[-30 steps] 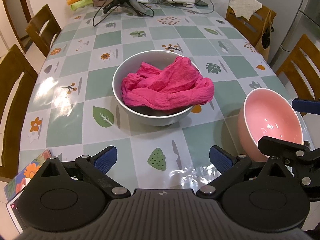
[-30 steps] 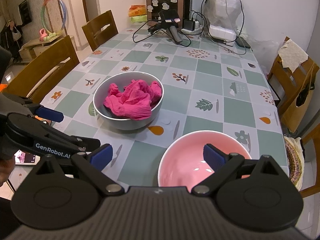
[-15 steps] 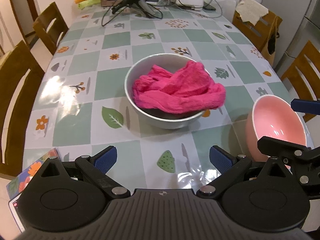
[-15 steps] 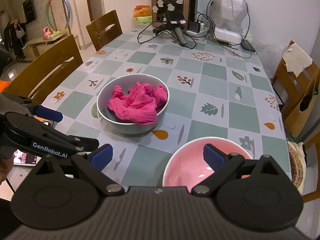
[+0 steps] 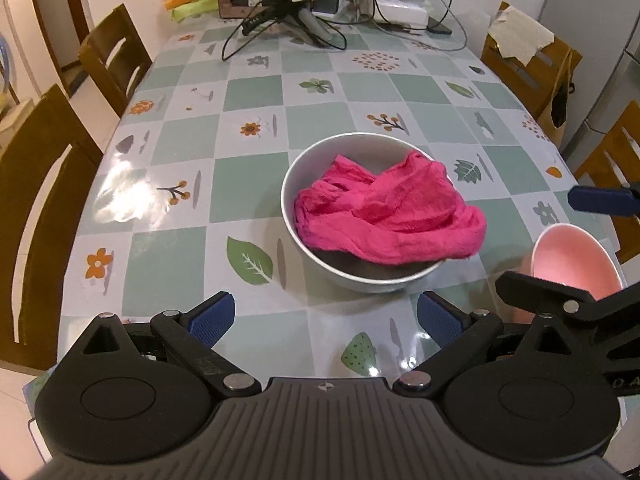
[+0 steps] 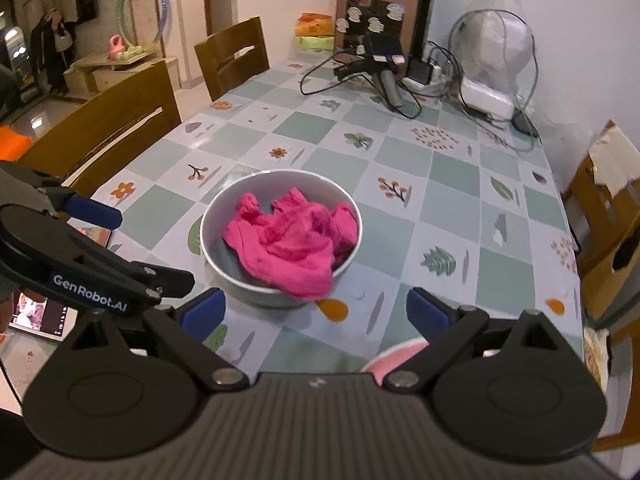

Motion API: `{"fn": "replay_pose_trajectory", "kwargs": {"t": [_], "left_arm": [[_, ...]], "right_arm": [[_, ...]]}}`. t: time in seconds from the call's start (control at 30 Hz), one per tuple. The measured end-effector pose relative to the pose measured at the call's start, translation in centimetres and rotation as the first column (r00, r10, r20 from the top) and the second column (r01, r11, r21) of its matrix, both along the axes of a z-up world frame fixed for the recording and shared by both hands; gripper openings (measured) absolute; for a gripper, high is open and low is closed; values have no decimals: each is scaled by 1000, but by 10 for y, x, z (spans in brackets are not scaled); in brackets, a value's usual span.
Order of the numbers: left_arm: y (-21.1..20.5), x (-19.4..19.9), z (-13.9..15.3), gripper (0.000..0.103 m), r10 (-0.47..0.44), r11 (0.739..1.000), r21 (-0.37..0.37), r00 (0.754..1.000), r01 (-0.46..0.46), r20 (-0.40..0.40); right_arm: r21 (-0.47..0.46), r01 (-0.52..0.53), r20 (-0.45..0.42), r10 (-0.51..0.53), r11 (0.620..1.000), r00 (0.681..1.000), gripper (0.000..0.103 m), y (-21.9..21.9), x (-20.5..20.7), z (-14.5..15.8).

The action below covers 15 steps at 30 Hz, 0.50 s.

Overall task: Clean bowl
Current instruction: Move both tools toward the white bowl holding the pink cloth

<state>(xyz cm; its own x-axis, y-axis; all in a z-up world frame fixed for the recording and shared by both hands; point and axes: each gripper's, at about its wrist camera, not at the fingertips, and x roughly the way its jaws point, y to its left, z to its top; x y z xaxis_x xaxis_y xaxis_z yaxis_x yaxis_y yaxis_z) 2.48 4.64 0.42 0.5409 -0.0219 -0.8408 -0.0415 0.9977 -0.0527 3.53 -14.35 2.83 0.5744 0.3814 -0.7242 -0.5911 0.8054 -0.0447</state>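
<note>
Crumpled pink cloth [image 5: 386, 216] fills round grey bowl [image 5: 292, 184]; both grippers' fingers [image 5: 212, 317] spread, empty.

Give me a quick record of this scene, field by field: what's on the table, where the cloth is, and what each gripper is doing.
surface: checkered green-and-white tablecloth
cloth: crumpled magenta cloth, lying in the bowl, one edge draped over the rim
cloth container: grey round bowl, upright, mid-table
second bowl: pink ceramic bowl, near the table's right edge, looks tilted
left gripper: open, holding nothing, short of the grey bowl
right gripper: open, pink bowl just below it
far end: cables and chargers
</note>
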Motion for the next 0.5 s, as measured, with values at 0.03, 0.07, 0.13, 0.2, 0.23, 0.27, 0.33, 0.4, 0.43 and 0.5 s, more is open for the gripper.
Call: {"fn": "replay_pose_trajectory", "kwargs": {"t": [0.03,0.07,0.13,0.2,0.23,0.27,0.33,0.4,0.43,0.5], "left_arm": [[2,2,-1,96,1,1000,-4,1000,-1,-2],[3,4,-1,95,2,1000,-9,1000,-2,-4],[6,8,-2,94,2,1000,-18,1000,-2,-7],[8,11,-3,94,7,1000,-30,1000,-8,-10],[10,14,-4,93,11,999,-39,1000,-11,-12],[11,15,-5,93,13,999,-45,1000,-14,-15],[13,19,-6,91,17,998,-59,1000,-18,-18],[14,22,-7,90,20,997,-70,1000,-21,-21],[14,25,-8,89,22,997,-72,999,-23,-24],[16,28,-9,87,28,997,-76,999,-30,-25]], "right_arm": [[-5,-15,4,15,1000,1000,98,2,4,0],[-6,-26,6,26,1000,1000,98,4,7,1],[-2,-42,4,42,999,999,98,5,13,1],[-3,-52,2,52,999,999,98,7,21,2],[-5,-57,-1,57,998,998,98,8,27,2],[-4,-61,-5,61,998,998,98,9,31,2],[4,-75,-20,75,997,997,98,11,41,2],[9,-93,-28,93,996,995,98,12,49,3],[8,-101,-29,101,995,994,98,14,52,3],[0,-124,-24,124,992,992,98,18,58,4]]}}
